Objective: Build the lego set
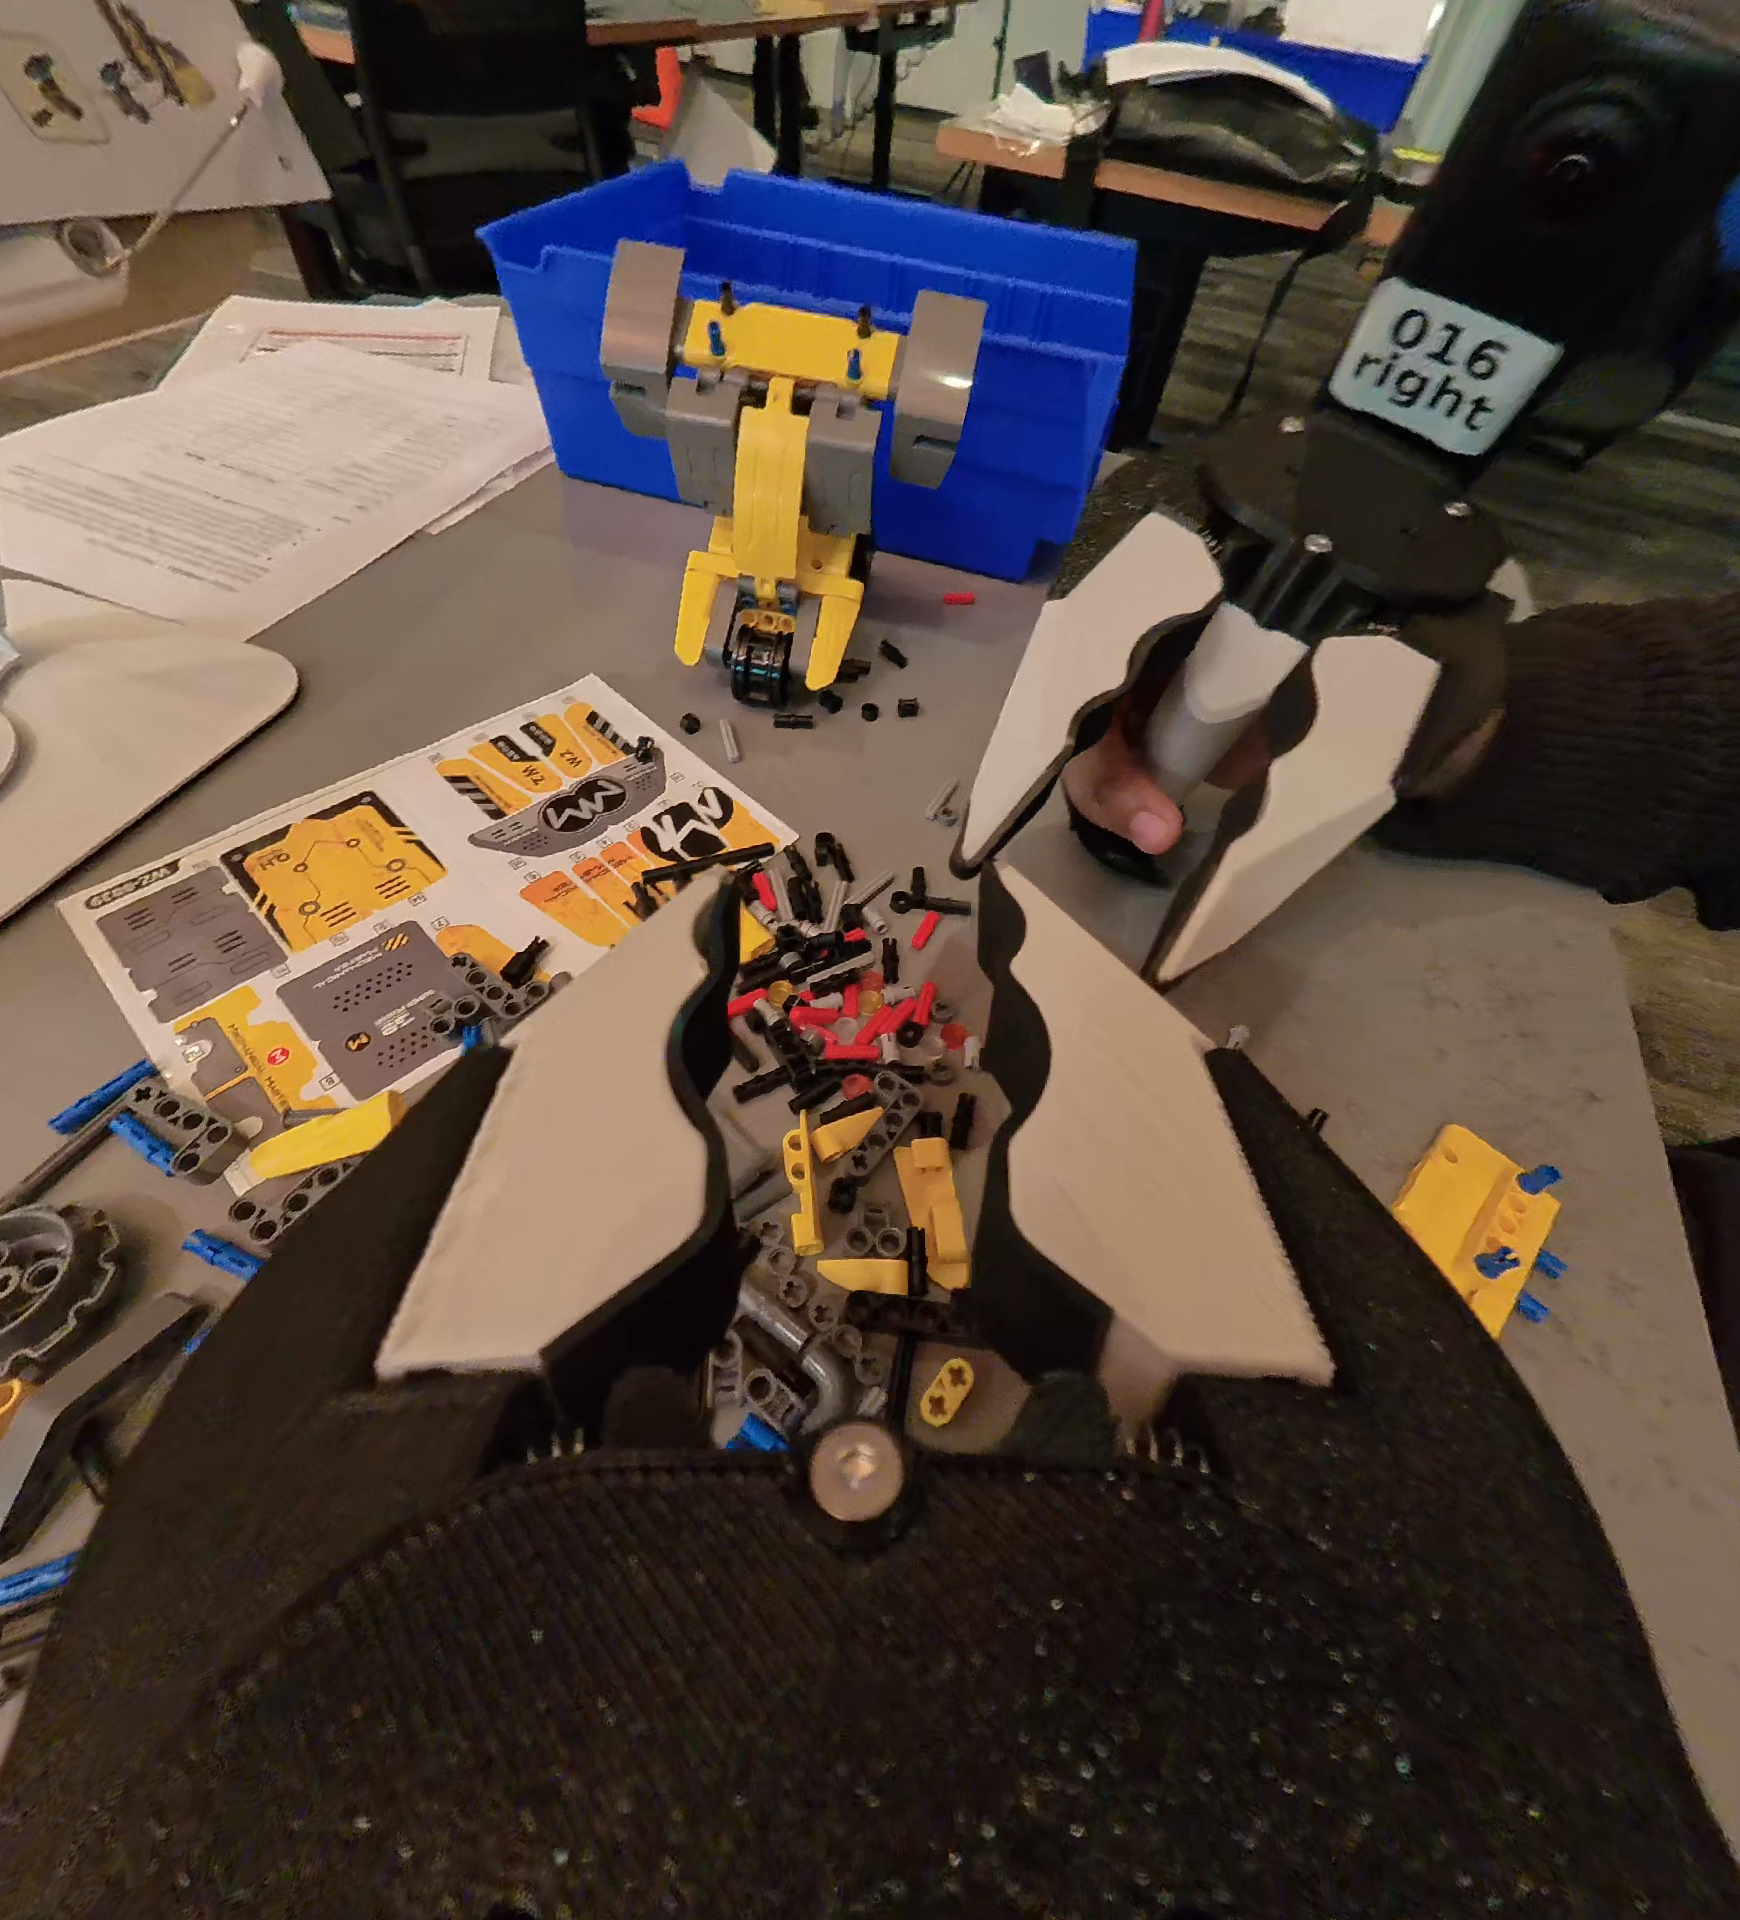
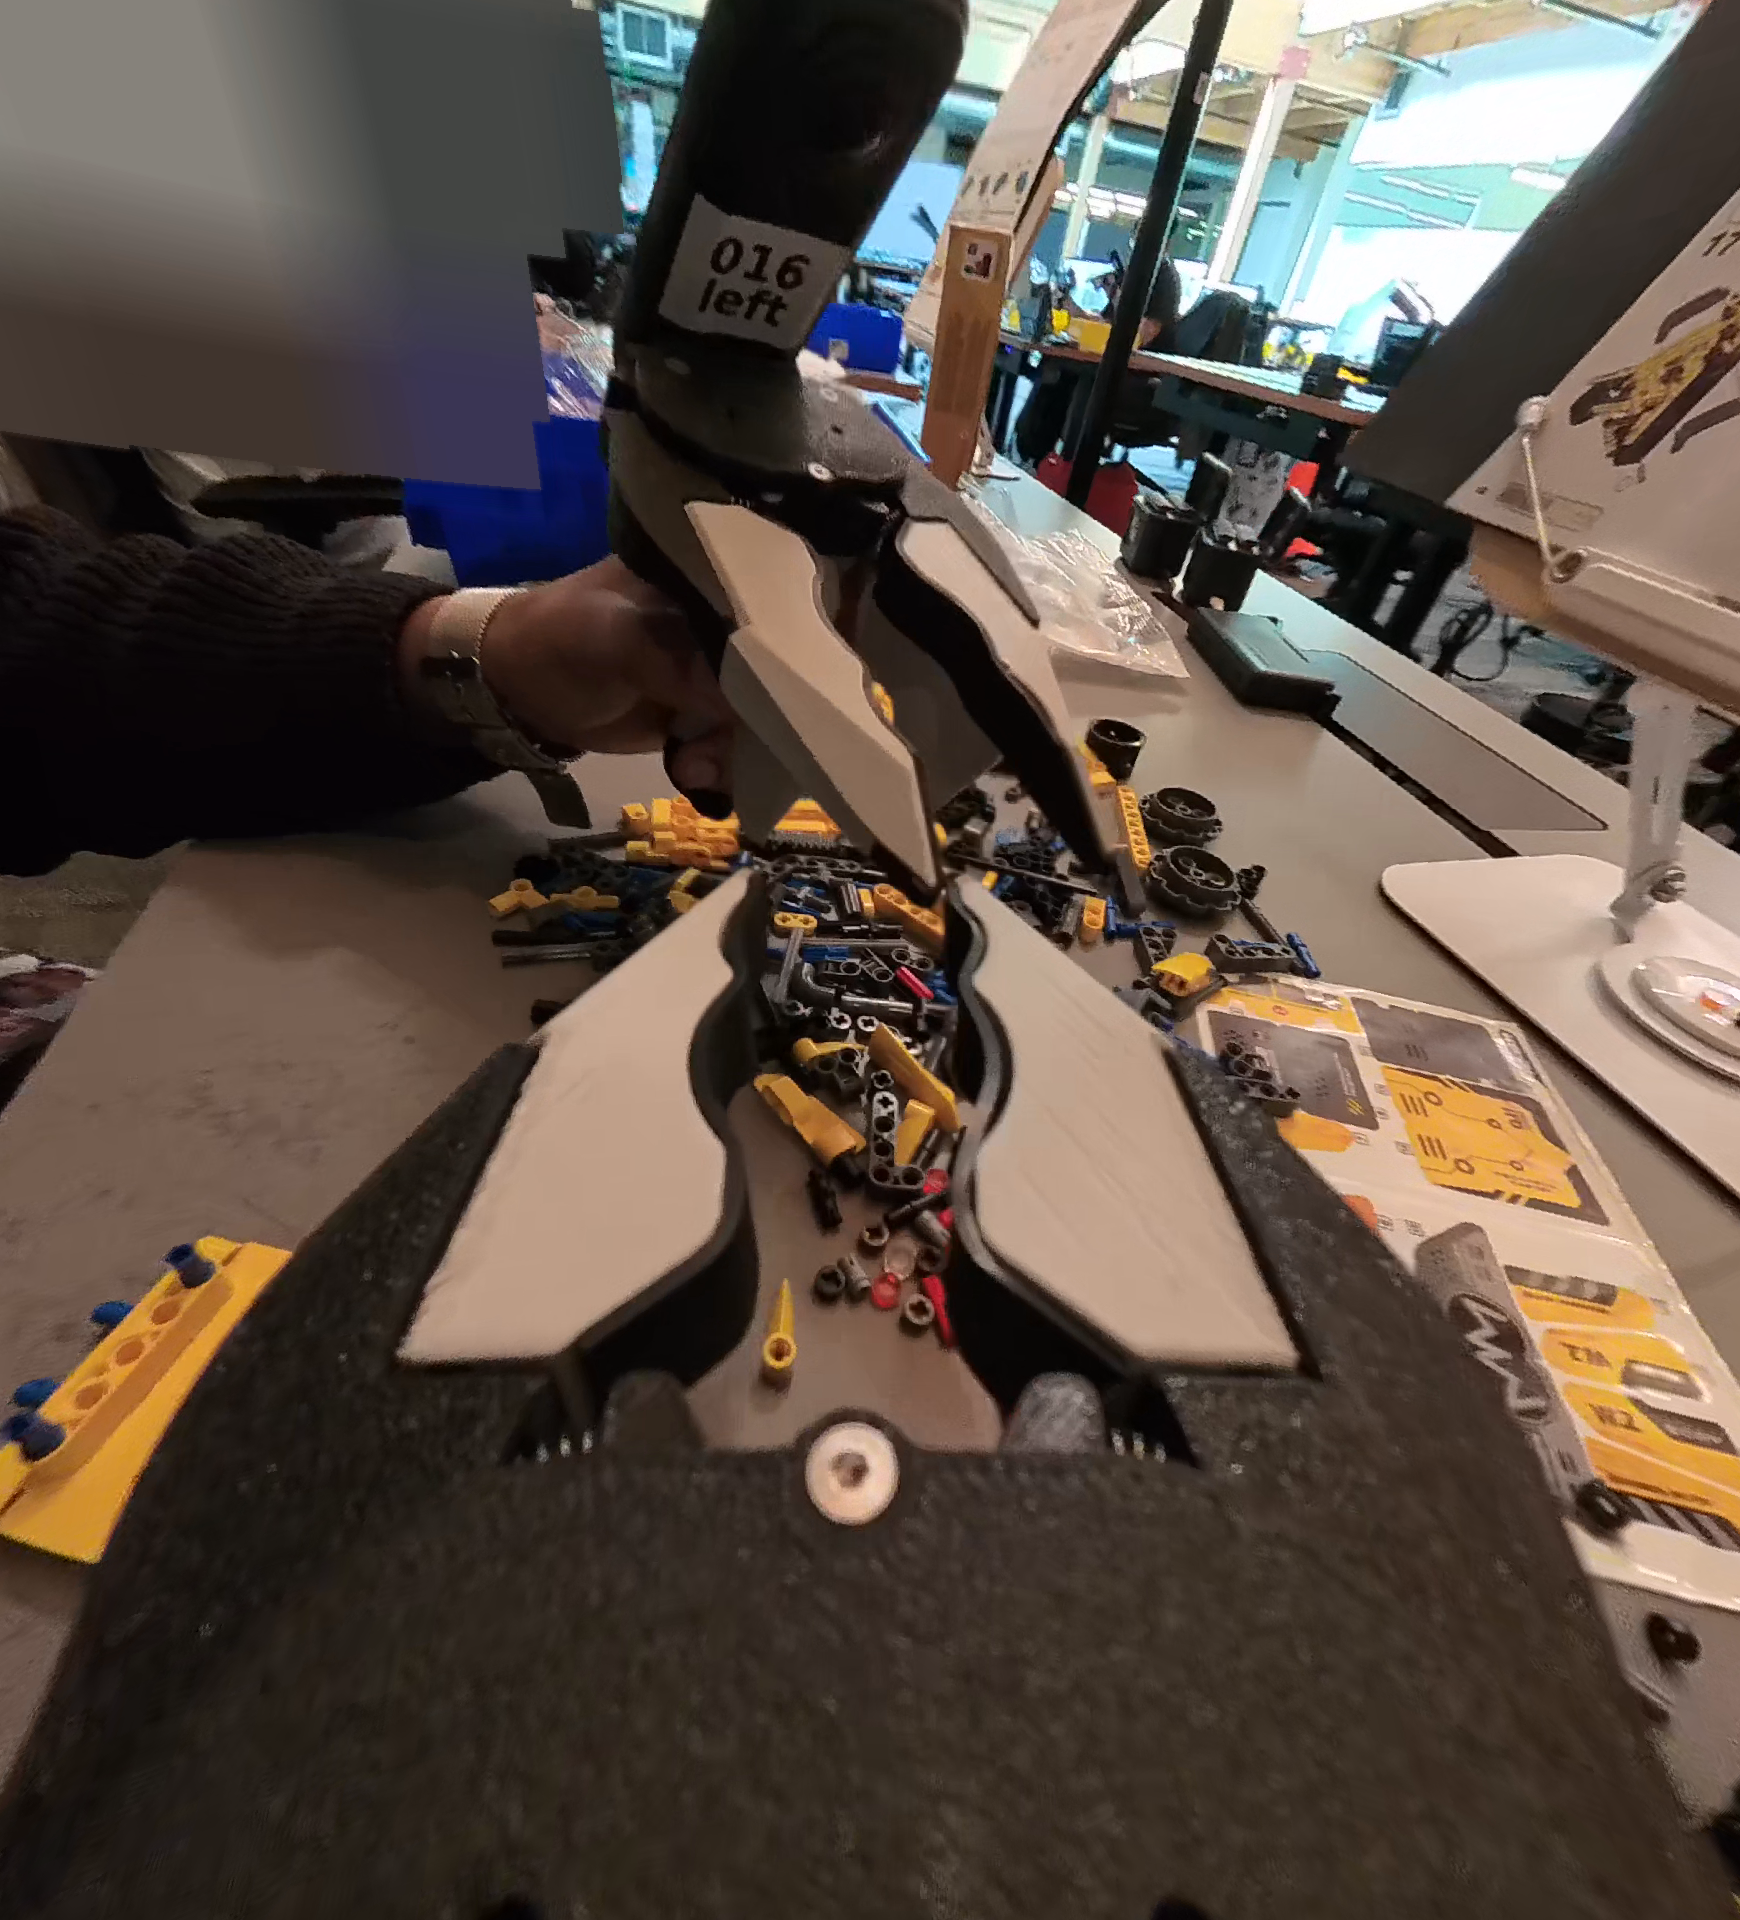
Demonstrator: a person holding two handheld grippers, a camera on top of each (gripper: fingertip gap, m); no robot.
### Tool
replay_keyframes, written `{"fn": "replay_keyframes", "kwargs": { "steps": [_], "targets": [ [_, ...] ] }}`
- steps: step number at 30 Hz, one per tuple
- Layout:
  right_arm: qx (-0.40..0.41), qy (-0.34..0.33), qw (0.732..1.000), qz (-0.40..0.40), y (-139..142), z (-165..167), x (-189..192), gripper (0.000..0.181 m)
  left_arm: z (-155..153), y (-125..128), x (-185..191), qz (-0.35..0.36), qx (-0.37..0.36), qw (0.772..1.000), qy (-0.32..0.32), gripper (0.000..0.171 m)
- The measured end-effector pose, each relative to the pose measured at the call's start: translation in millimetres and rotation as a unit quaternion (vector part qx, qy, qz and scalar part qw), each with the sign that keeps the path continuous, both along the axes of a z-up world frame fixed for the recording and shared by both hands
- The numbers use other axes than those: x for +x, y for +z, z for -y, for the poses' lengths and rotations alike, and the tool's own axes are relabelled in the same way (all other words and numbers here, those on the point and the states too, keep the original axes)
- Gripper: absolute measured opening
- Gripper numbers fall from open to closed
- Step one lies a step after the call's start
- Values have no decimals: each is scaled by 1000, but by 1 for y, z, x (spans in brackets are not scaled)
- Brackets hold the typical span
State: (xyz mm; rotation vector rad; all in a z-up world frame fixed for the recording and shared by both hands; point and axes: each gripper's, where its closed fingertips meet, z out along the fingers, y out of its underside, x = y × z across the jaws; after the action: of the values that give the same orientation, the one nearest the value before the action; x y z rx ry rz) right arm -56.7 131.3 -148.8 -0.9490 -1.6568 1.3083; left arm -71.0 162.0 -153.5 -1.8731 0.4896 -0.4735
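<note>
A pile of small red, black, grey and yellow building pieces (image 1: 845,1018) lies on the grey table (image 1: 492,623). My left gripper (image 1: 861,894) is open and empty, its fingers astride the pile. My right gripper (image 1: 1063,920) hangs just right of it, open and empty, tips pointing down at the pile's edge. In the right wrist view my right gripper (image 2: 850,894) is open over the same pile (image 2: 866,1049). The left gripper (image 2: 1027,883) comes down from above there, one tip almost touching my right fingertip.
A partly built yellow and grey model (image 1: 772,468) leans on a blue bin (image 1: 1032,343). A sticker sheet (image 1: 378,914) lies left of the pile. A yellow beam with blue pins (image 1: 1468,1216) lies right. Black wheels (image 2: 1193,878) and a booklet stand (image 2: 1666,727) are nearby.
</note>
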Motion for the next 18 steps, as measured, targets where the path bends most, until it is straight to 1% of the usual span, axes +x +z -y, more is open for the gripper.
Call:
{"fn": "replay_keyframes", "kwargs": {
  "steps": [3, 8, 15, 18],
  "targets": [
    [-27, 22, 999, -8, 7, 1, 5, 23, 4, 5, 9, 14, 16, 999, -32, 44],
    [-44, 26, 999, -13, 11, -1, 6, 22, 11, 10, 16, 25, 28, 997, -63, 33],
    [-61, 43, 997, -32, 20, 1, 11, 13, 16, 17, 24, 30, 43, 995, -86, 29],
    [-70, 49, 996, -37, 22, 1, 13, 13, 16, 17, 24, 34, 42, 995, -87, 29]
  ]
}}
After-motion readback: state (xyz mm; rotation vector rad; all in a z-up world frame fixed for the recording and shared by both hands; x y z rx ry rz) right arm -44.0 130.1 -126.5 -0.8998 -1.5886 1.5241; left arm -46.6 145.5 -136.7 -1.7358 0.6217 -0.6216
